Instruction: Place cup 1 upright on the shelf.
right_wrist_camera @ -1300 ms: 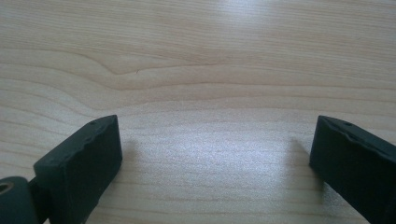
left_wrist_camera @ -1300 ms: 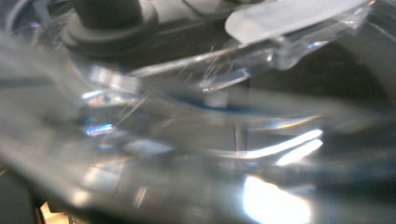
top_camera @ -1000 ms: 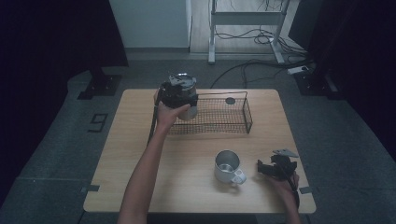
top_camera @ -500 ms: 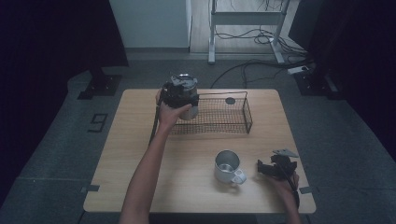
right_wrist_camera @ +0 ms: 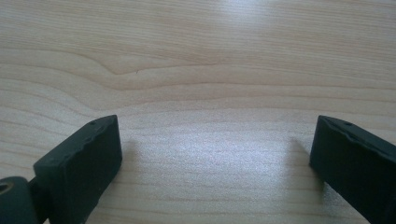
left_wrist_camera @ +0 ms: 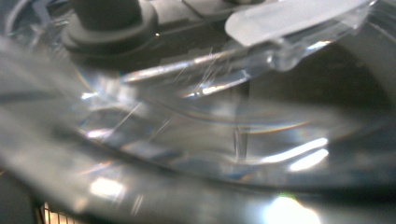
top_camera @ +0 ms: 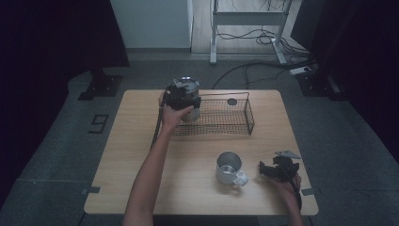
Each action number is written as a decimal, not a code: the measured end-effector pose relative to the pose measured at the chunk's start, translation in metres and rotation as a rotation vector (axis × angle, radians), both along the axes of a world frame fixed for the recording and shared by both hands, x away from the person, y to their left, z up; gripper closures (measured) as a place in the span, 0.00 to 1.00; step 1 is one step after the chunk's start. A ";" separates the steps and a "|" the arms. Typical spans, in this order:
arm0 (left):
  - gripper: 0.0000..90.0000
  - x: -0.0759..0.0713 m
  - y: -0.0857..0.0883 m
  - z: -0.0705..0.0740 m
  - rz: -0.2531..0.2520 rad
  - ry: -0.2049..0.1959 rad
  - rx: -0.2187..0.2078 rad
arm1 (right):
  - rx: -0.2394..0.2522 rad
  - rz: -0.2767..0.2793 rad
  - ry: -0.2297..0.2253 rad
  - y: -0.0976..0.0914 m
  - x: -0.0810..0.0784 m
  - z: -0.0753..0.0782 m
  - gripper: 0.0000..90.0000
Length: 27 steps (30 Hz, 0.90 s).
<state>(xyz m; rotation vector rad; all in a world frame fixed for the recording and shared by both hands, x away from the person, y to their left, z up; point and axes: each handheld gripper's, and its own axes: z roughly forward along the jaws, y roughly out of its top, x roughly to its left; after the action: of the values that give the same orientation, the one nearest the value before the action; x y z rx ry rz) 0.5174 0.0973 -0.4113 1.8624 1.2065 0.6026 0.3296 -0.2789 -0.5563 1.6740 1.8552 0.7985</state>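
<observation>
A clear lidded container hangs at the left end of a black wire basket. My left gripper is right against it, and its jaws are hidden by the hand and the container. In the left gripper view the clear container is pressed up close, with a grey knob on its lid. Near the table's front right corner my right gripper lies low over the wood, pointing left. Its jaws stand wide apart with bare wood between them. A metal mug stands just left of it.
The wooden table holds the basket at the back centre, with a small dark disc inside it at the far side. A cable trails from the left gripper along the forearm. Desk legs and floor cables lie beyond the table.
My left gripper and the clear container have sunk slightly toward the basket's left end. The right gripper has not moved.
</observation>
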 end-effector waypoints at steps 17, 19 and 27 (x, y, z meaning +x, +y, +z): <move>0.05 0.004 -0.006 -0.026 0.015 0.033 0.033 | -0.001 0.000 -0.001 0.000 0.000 0.000 0.02; 0.05 0.005 -0.006 -0.028 0.017 0.038 0.041 | -0.001 0.000 -0.001 0.000 0.000 0.000 0.02; 0.04 0.006 -0.007 -0.034 0.025 0.048 0.042 | -0.001 0.000 -0.001 0.000 0.000 0.000 0.02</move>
<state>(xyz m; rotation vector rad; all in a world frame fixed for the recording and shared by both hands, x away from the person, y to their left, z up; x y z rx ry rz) 0.5236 0.0908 -0.4455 1.9093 1.2584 0.6045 0.3297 -0.2789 -0.5564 1.6730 1.8549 0.7983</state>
